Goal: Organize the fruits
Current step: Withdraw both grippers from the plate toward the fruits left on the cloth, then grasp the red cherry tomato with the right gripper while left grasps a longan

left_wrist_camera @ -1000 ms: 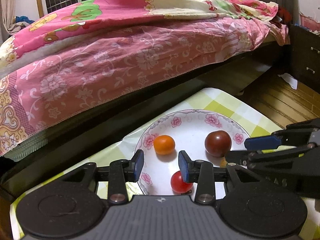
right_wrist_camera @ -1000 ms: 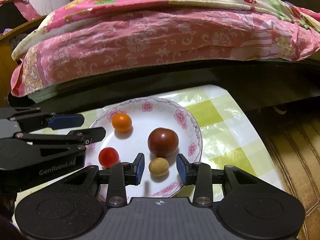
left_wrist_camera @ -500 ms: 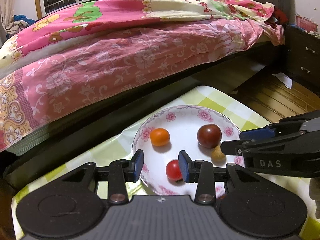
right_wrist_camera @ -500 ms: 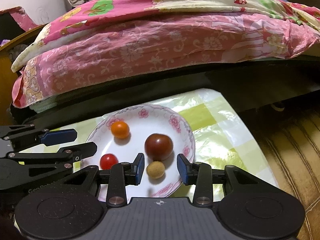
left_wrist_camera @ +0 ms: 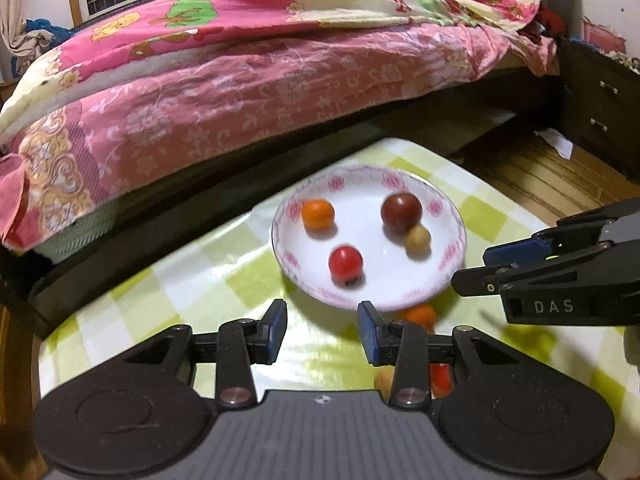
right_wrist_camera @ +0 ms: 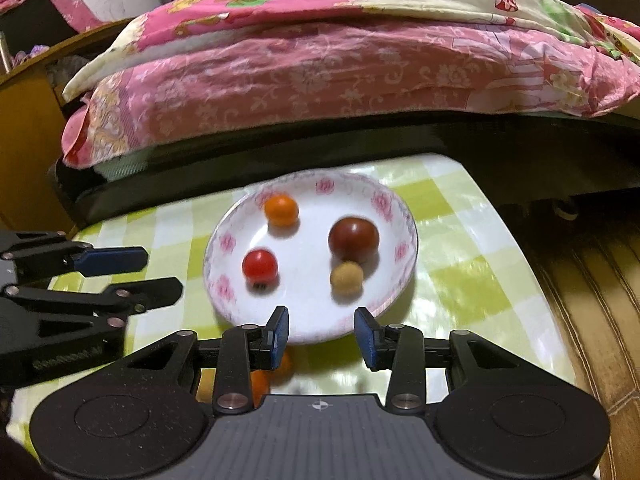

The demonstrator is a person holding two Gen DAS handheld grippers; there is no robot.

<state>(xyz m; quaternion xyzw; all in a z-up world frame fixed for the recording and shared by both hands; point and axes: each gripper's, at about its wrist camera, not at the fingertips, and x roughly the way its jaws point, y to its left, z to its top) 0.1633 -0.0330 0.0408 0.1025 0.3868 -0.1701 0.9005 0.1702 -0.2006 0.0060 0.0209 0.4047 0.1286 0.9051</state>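
A white floral plate (left_wrist_camera: 450, 264) (right_wrist_camera: 400, 284) sits on the green-checked table. It holds an orange fruit (left_wrist_camera: 317, 214) (right_wrist_camera: 281, 210), a red tomato (left_wrist_camera: 345, 263) (right_wrist_camera: 259, 267), a dark red tomato (left_wrist_camera: 401, 207) (right_wrist_camera: 353, 239) and a small tan fruit (left_wrist_camera: 417, 241) (right_wrist_camera: 346, 277). My left gripper (left_wrist_camera: 322, 334) is open and empty, just short of the plate's near rim. My right gripper (right_wrist_camera: 322, 334) is open and empty, also short of the rim. Loose fruits lie near the fingers: an orange one (left_wrist_camera: 419, 316) (right_wrist_camera: 285, 364), others partly hidden.
A bed with a pink floral quilt (left_wrist_camera: 240, 80) (right_wrist_camera: 320, 64) runs close behind the table. A dark cabinet (left_wrist_camera: 600, 108) stands at the right. Wooden floor (right_wrist_camera: 592, 280) lies beyond the table's right edge.
Both grippers have pulled back from over the plate, so the whole plate and loose fruits in front of it now show. The jaws stayed open.
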